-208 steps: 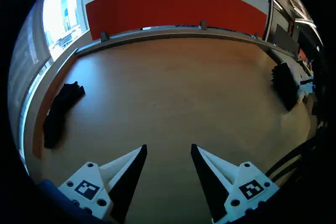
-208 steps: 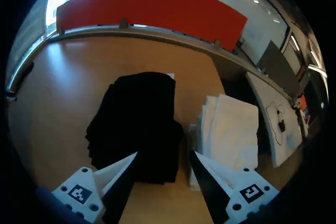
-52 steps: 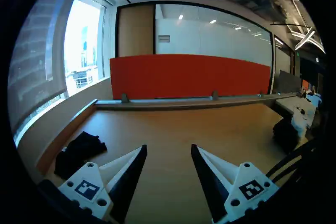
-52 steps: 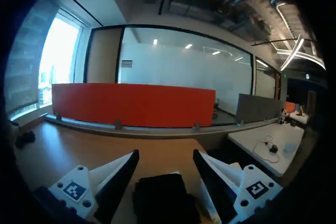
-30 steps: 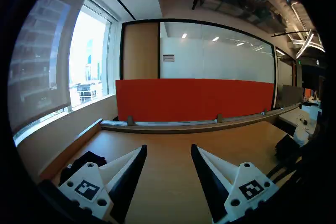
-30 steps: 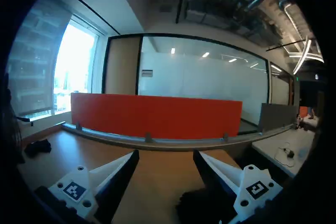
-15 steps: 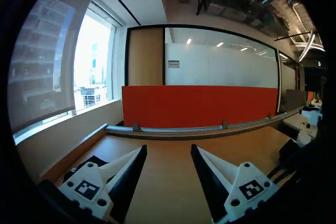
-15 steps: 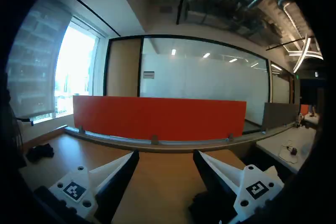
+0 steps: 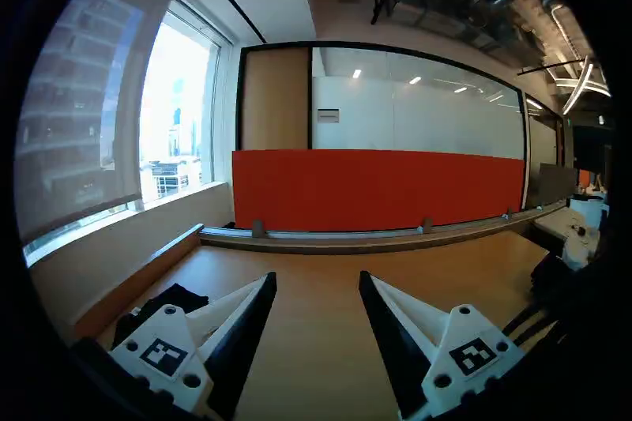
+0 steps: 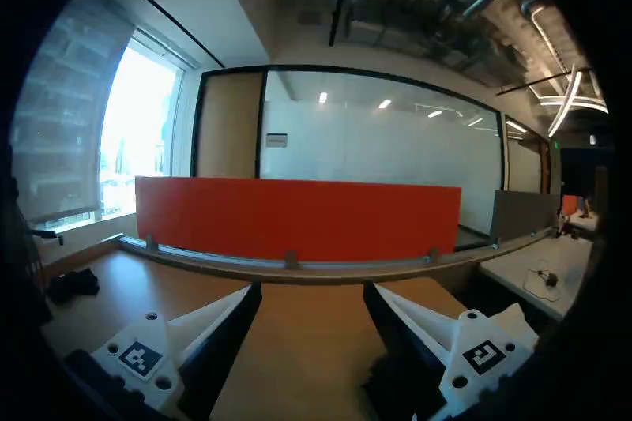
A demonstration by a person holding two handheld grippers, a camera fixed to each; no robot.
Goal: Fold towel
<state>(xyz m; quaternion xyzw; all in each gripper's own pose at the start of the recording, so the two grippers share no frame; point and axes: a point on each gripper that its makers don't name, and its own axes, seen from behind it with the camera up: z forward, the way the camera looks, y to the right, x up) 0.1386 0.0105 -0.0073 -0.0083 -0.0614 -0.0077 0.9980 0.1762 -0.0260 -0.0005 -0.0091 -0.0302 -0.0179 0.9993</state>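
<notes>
My left gripper (image 9: pixel 316 288) is open over the bare wooden table (image 9: pixel 332 287), nothing between its fingers. A crumpled black towel (image 9: pixel 162 302) lies at the table's left edge, partly behind my left finger. A dark towel stack (image 9: pixel 557 279) sits at the far right. In the right gripper view my right gripper (image 10: pixel 312 298) is open and held level above the table (image 10: pixel 308 326). A black towel pile (image 10: pixel 391 385) peeks out low beside the right finger. Another black towel (image 10: pixel 73 285) lies far left.
An orange divider panel (image 9: pixel 379 188) stands along the table's far edge on a grey rail (image 9: pixel 355 235). A large window (image 9: pixel 170 144) is on the left, a glass wall behind. A white desk (image 10: pixel 541 271) with a cable stands to the right.
Both grippers tilted up from looking down at the table and towel piles to a level view of the room. In the last half second they barely shifted. Both stayed open.
</notes>
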